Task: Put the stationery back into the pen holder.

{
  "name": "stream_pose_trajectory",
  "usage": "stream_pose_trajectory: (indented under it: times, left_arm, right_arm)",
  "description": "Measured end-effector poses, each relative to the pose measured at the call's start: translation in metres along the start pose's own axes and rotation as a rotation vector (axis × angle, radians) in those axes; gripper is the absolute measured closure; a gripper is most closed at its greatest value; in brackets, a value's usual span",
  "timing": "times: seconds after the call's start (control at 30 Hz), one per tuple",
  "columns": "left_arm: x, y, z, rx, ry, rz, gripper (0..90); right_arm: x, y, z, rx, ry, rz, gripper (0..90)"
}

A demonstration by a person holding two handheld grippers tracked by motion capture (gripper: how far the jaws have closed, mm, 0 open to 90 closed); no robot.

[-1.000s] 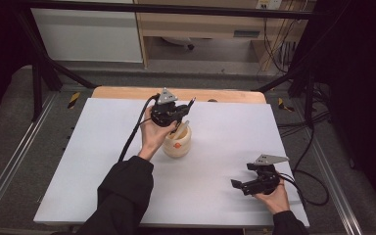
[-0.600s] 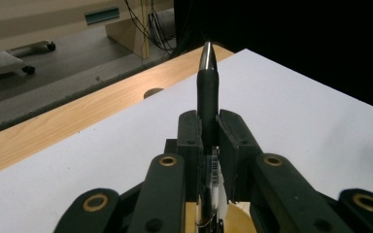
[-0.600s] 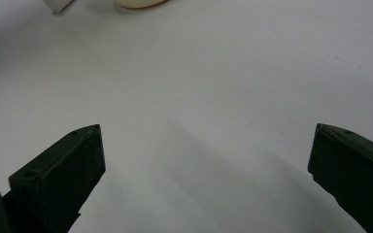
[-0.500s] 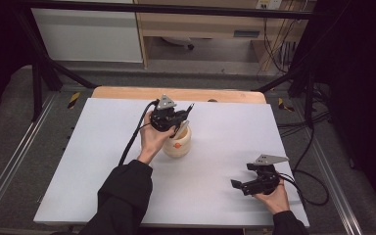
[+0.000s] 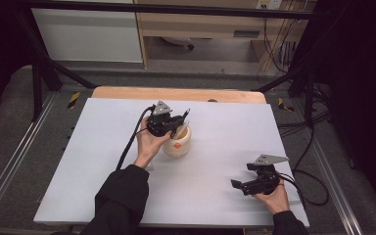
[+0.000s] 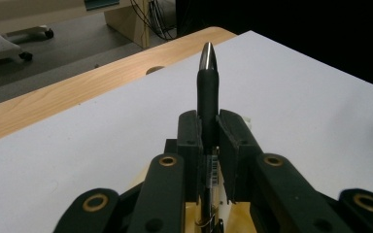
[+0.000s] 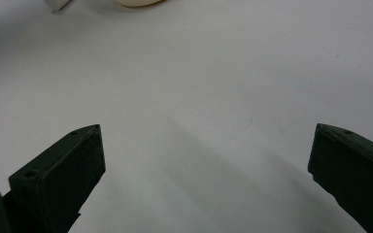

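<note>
Left gripper (image 6: 209,141) clamping pen (image 6: 207,87) over cream cup (image 5: 178,142), contents unclear; right gripper (image 7: 206,160) gaping wide, holding nothing.

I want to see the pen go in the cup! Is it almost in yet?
Almost. The left gripper is shut on the black pen and holds it right above the cream cup, with the pen's lower end at the cup's mouth. Letting go is left. The right gripper waits open over the white table.

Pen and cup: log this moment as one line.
left tongs: shut on pen, over cup | right tongs: open, empty, low over white tabletop | pen not yet released
</note>
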State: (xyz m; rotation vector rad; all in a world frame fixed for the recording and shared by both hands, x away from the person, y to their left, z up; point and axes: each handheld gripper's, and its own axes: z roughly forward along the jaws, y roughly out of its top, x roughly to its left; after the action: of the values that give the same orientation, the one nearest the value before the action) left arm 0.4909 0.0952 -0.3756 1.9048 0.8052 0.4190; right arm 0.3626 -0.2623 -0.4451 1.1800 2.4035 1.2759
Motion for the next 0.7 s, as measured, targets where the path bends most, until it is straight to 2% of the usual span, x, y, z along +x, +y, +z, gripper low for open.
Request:
stream_pose_trajectory:
  times: [0.2,0.27,0.6,0.63,0.7]
  left_arm:
    - [0.0,-0.001,-0.003,0.031,-0.004,0.007,78.8]
    - [0.0,0.001,-0.008,0.025,-0.001,0.011,78.0]
    - [0.004,0.008,-0.045,0.077,0.043,0.017,55.7]
    - [0.003,0.007,-0.048,0.091,0.038,0.02,53.2]
    - [0.002,0.006,-0.055,0.119,0.053,0.036,47.4]
  right_arm:
    - [0.0,0.0,0.0,0.001,0.0,0.0,0.7]
    - [0.0,0.0,0.0,0.001,-0.003,0.001,0.7]
    - [0.0,0.0,-0.001,-0.001,0.0,0.002,0.7]
    - [0.0,0.0,0.0,-0.004,0.0,0.005,0.7]
    - [-0.001,0.001,0.0,0.0,-0.003,0.004,0.7]
